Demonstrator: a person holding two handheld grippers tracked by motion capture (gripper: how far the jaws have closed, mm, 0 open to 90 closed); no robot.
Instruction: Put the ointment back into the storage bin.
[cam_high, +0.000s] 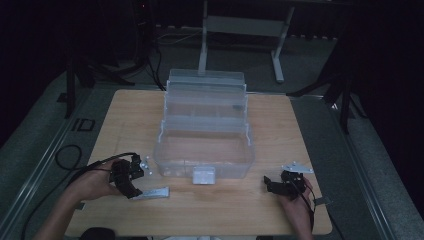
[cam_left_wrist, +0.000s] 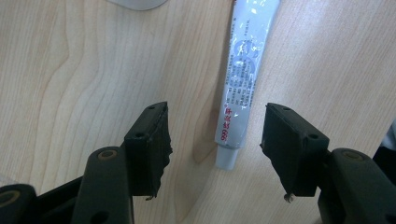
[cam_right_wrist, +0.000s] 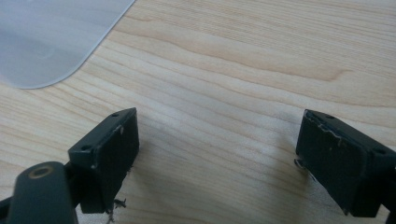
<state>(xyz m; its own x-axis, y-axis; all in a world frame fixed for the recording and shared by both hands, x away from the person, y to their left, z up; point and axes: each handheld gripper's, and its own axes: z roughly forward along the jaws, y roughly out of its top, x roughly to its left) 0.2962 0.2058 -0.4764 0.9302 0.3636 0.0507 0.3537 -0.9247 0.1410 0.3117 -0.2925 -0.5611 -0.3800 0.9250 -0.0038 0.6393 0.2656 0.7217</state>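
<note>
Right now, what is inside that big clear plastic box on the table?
The clear box stands open with its tiers stepped back. Through the walls the bottom compartment looks empty. The upper trays are too dim and hazy to tell. A glue tube lies outside it, between the left claw jaws.

The left tool (cam_left_wrist: 215, 140) hangs over the pale wooden bench (cam_left_wrist: 93, 70), jaws apart. A white printed plastic tube (cam_left_wrist: 239, 79) lies between them, its cap end nearest, untouched.

Tube (cam_left_wrist: 238, 79) left before box (cam_high: 202, 150)
</note>
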